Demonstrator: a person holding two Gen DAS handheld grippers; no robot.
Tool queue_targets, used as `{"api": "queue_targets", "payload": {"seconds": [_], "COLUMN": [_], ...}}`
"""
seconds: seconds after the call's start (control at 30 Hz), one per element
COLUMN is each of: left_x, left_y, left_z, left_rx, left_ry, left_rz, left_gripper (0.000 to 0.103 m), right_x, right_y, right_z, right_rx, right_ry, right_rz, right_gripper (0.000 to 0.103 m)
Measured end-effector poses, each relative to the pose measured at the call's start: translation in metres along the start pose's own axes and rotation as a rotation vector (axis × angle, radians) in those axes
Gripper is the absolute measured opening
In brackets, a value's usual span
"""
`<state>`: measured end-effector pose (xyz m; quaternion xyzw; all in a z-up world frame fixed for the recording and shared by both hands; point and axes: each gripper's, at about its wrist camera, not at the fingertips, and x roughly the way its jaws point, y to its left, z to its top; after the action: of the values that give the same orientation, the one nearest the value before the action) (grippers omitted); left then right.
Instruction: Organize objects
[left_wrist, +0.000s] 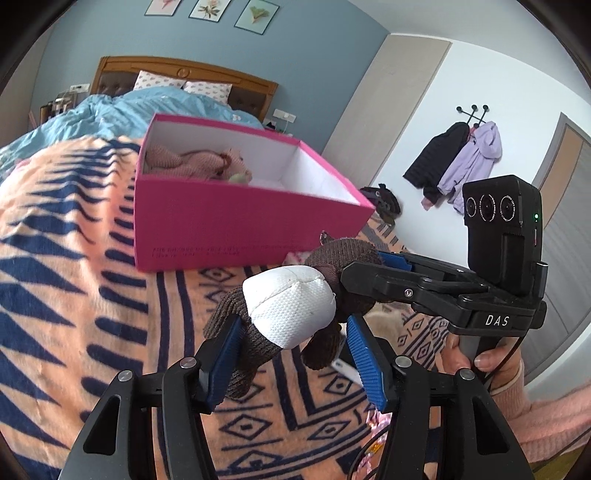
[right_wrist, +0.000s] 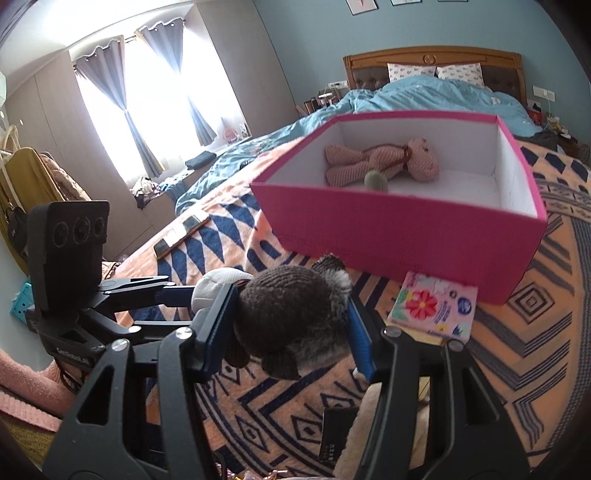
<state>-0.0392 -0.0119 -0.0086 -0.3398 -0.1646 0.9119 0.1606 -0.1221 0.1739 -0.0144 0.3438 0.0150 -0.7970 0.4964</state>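
In the left wrist view the bed (left_wrist: 74, 295) fills the frame from nine o'clock down to six, spread with an orange and navy patterned blanket (left_wrist: 55, 229). At about eleven o'clock on that blanket sits an open pink box (left_wrist: 236, 225) with a pink knitted doll (left_wrist: 192, 162) lying inside. At the centre, the left tongs (left_wrist: 295, 354) reach up from six o'clock, tilted downward toward the bed, their blue pads (left_wrist: 365, 362) pinching the lower body of a brown stuffed toy (left_wrist: 288, 314) with a white belly, held clear of the blanket. From three o'clock the right tongs (left_wrist: 376, 269) come in sideways and clamp the toy's head end. A hand (left_wrist: 476, 354) in a pink sleeve grips the handle at four o'clock. Jackets (left_wrist: 458, 162) hang on the wall at two o'clock.

In the right wrist view the left tongs (right_wrist: 184, 295) enter from nine o'clock, closed on the toy's white part. The right tongs (right_wrist: 291, 325) rise from six o'clock, angled down, jaws pressed on either side of the brown stuffed toy (right_wrist: 291, 310) at its furry head. Just beside it at four o'clock a flowered pink packet (right_wrist: 436, 310) lies on the blanket, touching the pink box (right_wrist: 399, 229), which stands at one o'clock with the doll (right_wrist: 384, 162) inside.
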Motion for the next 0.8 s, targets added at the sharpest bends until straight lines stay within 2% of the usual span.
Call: {"api": "queue_targets", "payload": {"seconds": [0.23, 0.47, 0.53, 0.8], "left_x": [-0.010, -0.013, -0.012, -0.006], "left_y": [-0.006, -0.008, -0.007, 0.004], "left_z": [0.033, 0.077, 0.087, 0.118], "left_rx": [0.051, 0.110, 0.120, 0.137], "left_ry": [-0.055, -0.118, -0.129, -0.156], "left_rz": [0.029, 0.060, 0.072, 0.086], "left_gripper": [0.058, 0.058, 0.058, 0.058], "right_x": [-0.010, -0.013, -0.013, -0.008], "right_y": [0.001, 0.001, 0.001, -0.015], "right_z": [0.028, 0.073, 0.084, 0.116], "right_rx": [-0.038, -0.079, -0.104, -0.087], "right_ry": [-0.062, -0.130, -0.148, -0.177], "right_rz": [0.008, 0.050, 0.034, 0.062], "right_gripper": [0.058, 0.058, 0.058, 0.058]}}
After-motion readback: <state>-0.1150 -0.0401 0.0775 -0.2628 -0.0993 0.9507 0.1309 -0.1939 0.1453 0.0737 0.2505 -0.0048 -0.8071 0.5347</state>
